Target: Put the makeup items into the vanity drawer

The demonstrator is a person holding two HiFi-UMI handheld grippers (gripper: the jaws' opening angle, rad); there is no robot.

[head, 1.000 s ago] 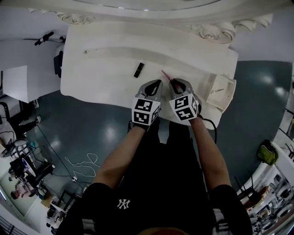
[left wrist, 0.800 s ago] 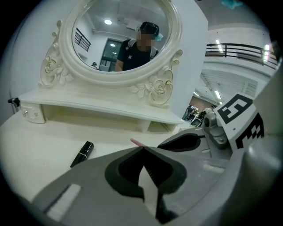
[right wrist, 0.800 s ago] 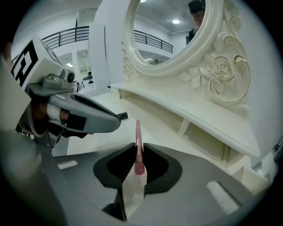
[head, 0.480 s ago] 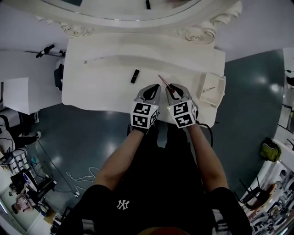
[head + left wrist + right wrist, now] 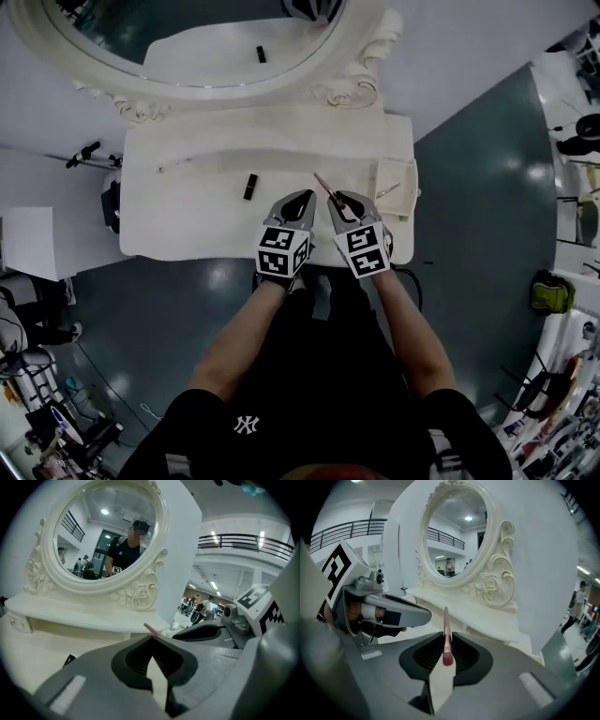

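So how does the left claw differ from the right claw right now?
The left claw is shut on nothing; the right claw pinches a pink makeup brush. The right claw sits nearer the open drawer, the left claw nearer the black makeup tube. Both are side by side at the vanity top's front edge.

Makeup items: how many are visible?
3: black tube on the vanity top, pink brush in the jaws of the right gripper, thin stick in the drawer. Others may be hidden.
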